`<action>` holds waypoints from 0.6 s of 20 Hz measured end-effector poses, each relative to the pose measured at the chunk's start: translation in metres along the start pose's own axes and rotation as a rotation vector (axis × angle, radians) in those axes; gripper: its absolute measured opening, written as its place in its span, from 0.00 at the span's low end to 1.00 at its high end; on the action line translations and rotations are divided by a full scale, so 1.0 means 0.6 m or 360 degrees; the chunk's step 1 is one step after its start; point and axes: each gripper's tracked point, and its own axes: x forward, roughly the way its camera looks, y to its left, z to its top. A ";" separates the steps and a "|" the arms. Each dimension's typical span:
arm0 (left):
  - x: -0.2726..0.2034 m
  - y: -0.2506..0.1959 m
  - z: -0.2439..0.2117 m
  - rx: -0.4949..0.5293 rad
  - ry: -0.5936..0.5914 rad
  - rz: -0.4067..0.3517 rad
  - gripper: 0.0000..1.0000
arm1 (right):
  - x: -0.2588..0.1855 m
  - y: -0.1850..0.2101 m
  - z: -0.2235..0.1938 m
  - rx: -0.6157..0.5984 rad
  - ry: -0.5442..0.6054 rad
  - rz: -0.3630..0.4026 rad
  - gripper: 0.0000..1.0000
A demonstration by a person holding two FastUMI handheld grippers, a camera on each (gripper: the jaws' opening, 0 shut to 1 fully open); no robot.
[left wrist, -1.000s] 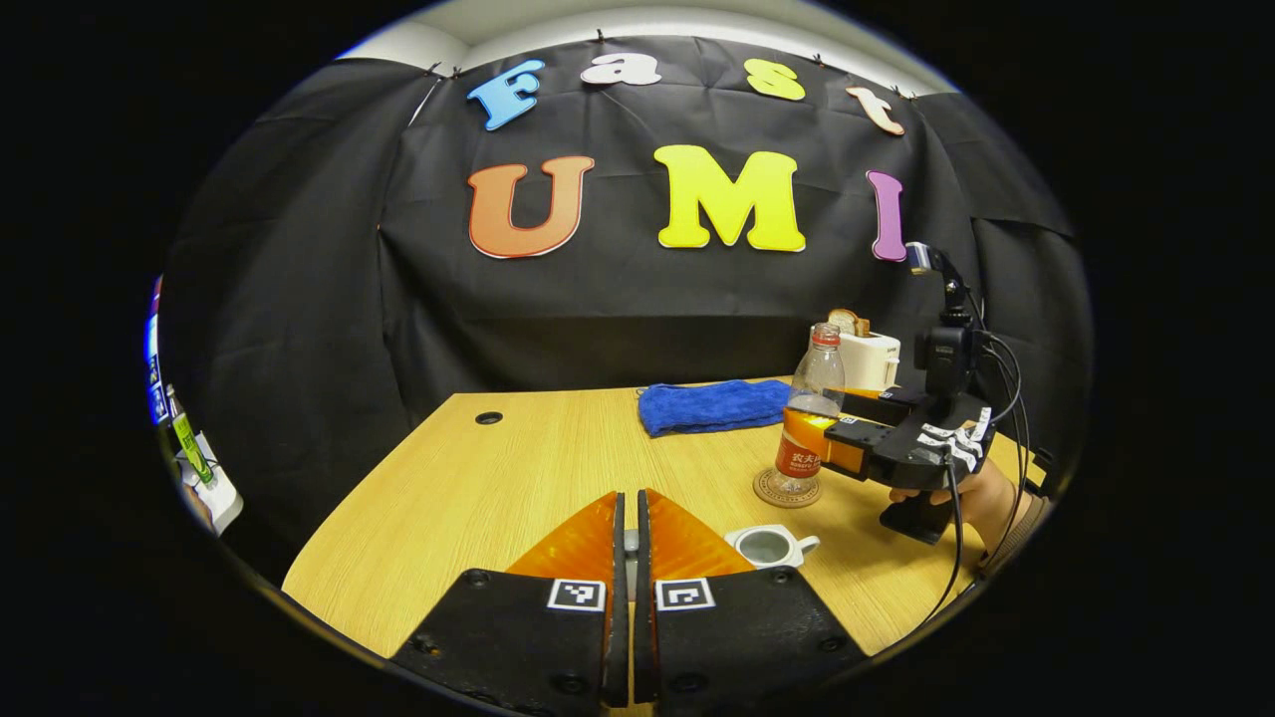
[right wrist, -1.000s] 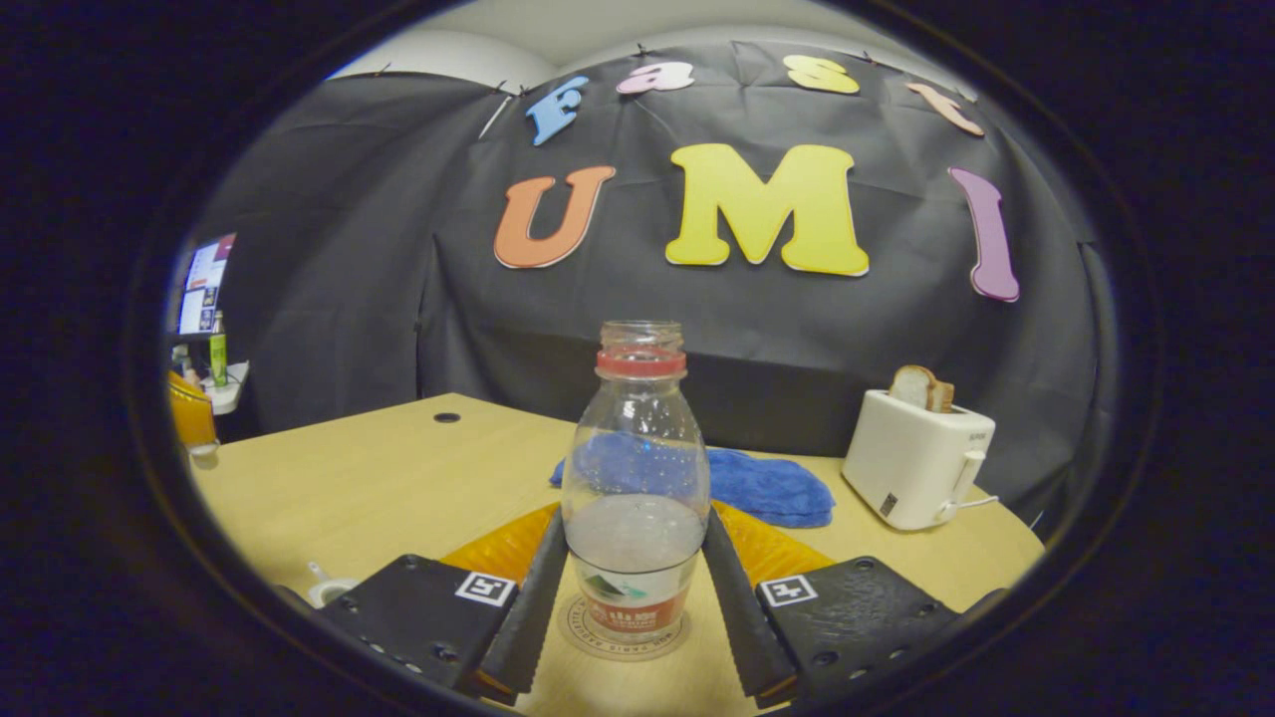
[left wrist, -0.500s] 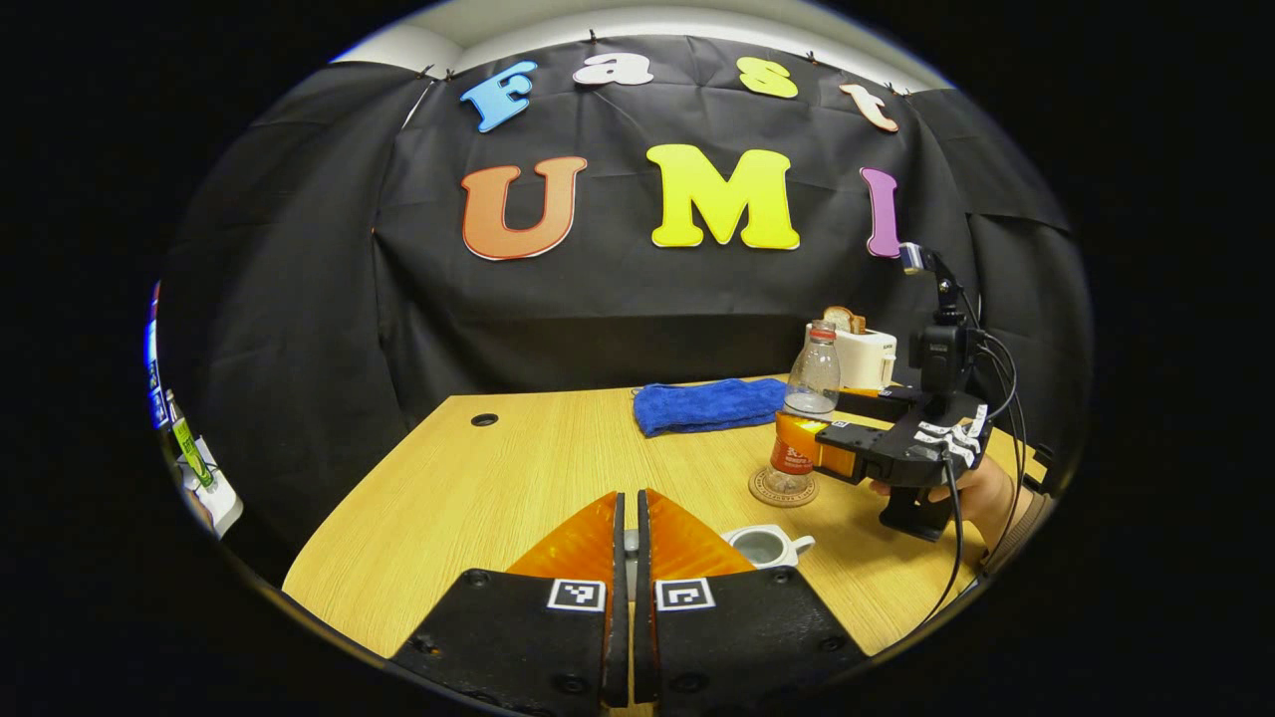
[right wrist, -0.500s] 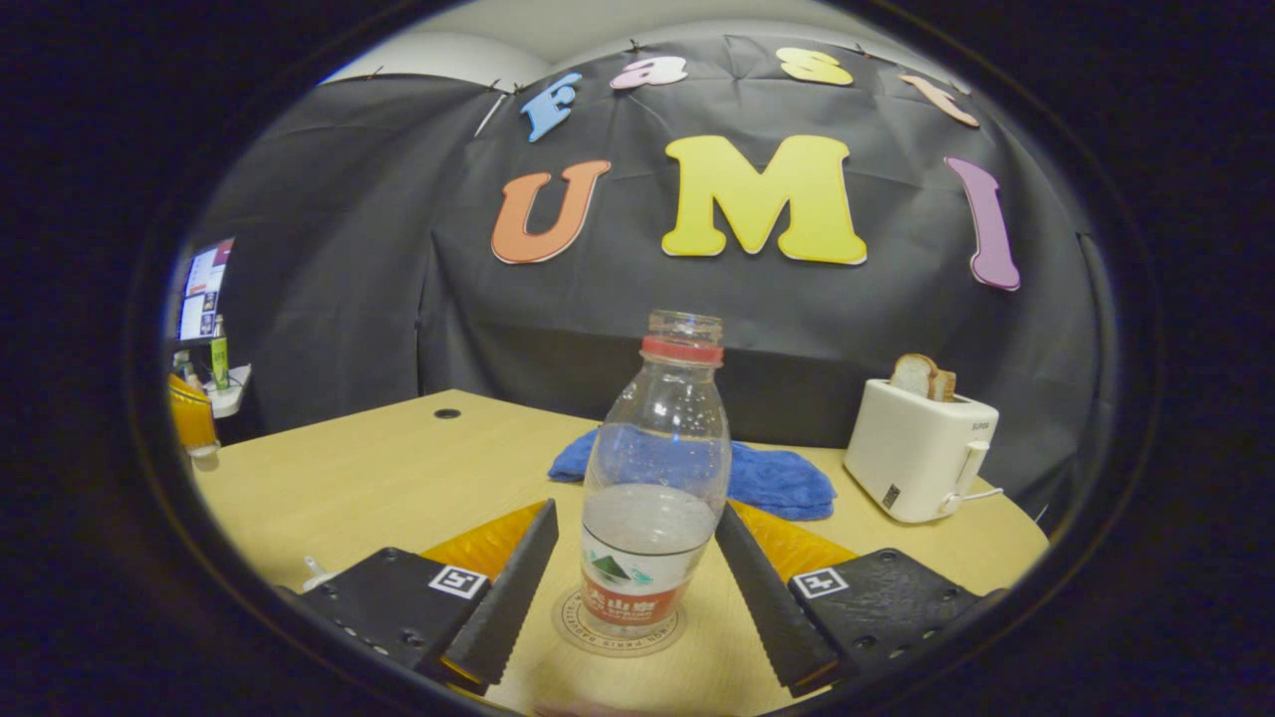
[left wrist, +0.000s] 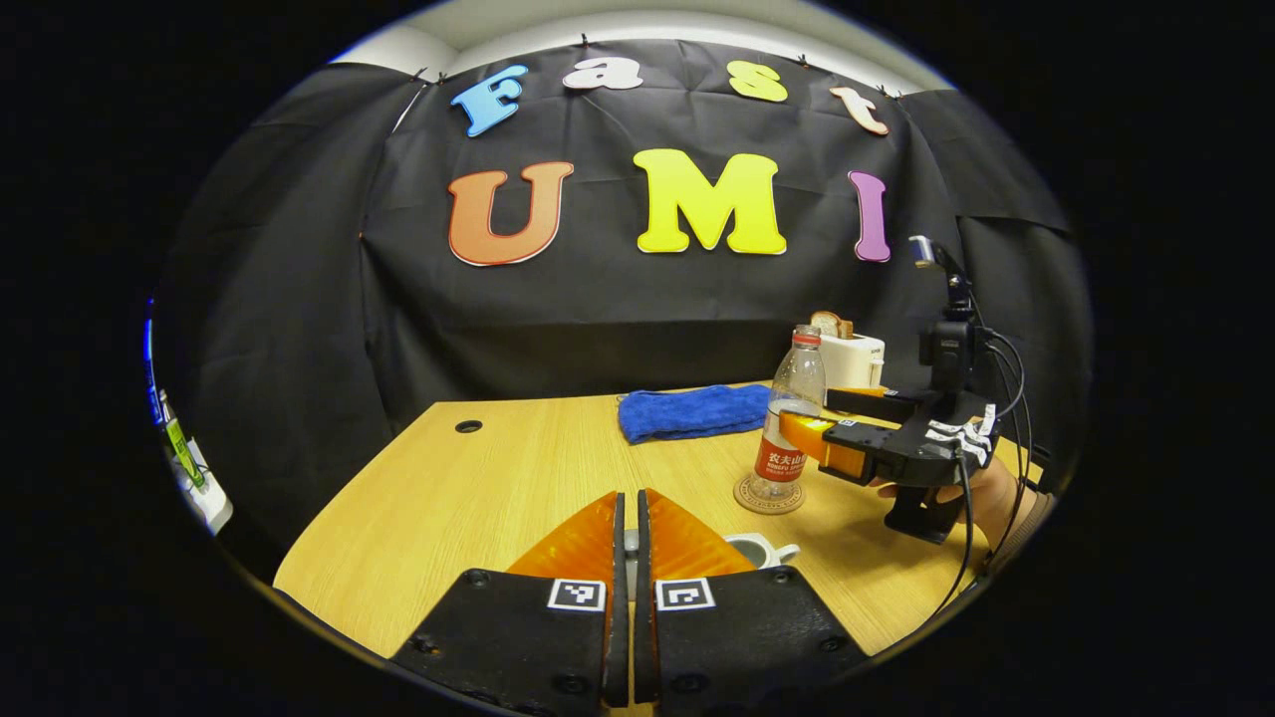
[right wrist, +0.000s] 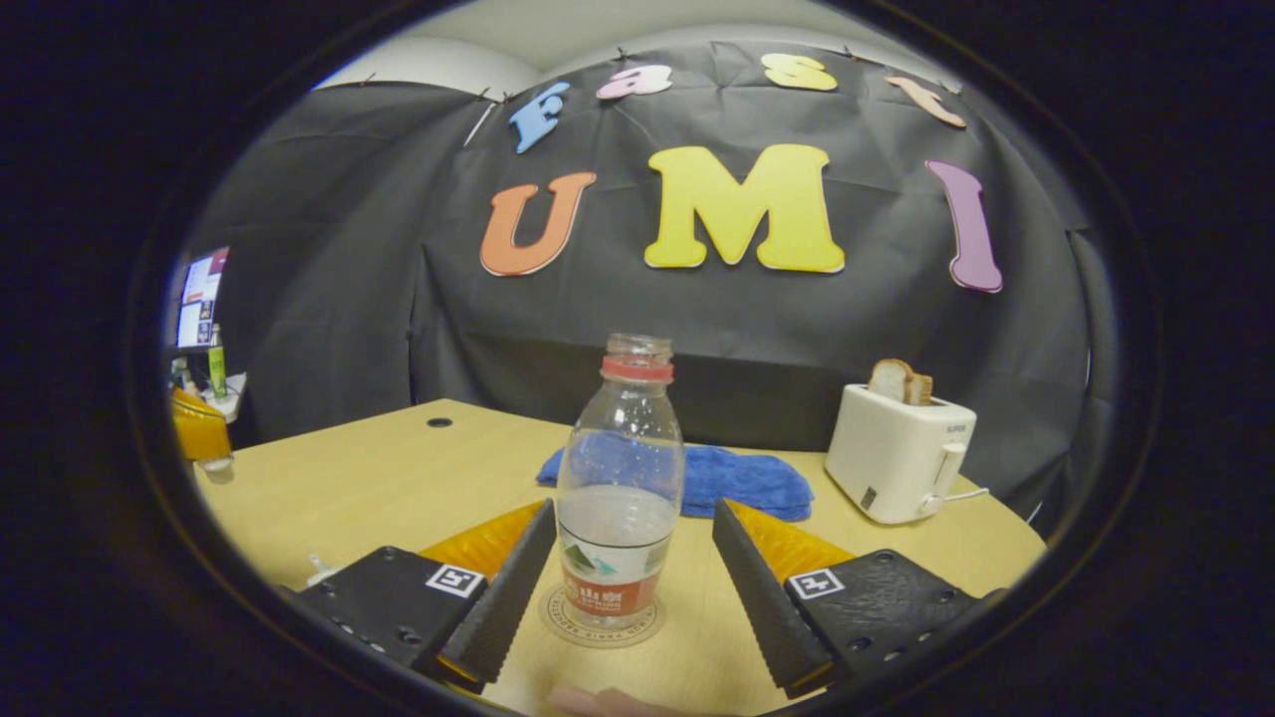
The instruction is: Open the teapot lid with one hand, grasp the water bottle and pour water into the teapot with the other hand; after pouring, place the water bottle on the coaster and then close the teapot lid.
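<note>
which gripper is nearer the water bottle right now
Right. The right gripper is open with the water bottle between its fingers; the left gripper is shut, off by the teapot.

One water bottle (right wrist: pixel 620 488), one coaster (right wrist: pixel 601 619), one teapot (left wrist: pixel 759 549), one blue cloth (left wrist: pixel 692 411), one toaster (right wrist: pixel 898 453).

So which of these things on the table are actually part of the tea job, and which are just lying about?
Part of the job:
clear plastic water bottle
round coaster
small white teapot

Lying about:
blue cloth
white toaster holding bread
</note>
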 end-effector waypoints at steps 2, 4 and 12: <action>0.003 -0.008 -0.004 -0.0002 0.0013 -0.0008 0.04 | -0.012 -0.008 0.009 -0.0010 -0.0026 -0.0018 0.96; 0.004 -0.019 0.001 0.0002 -0.0014 -0.0021 0.05 | -0.033 -0.017 0.013 -0.0006 -0.0042 -0.0022 0.96; 0.030 -0.084 0.020 0.0007 -0.0204 -0.0150 0.05 | -0.149 -0.134 -0.015 0.0033 -0.0101 -0.0204 0.95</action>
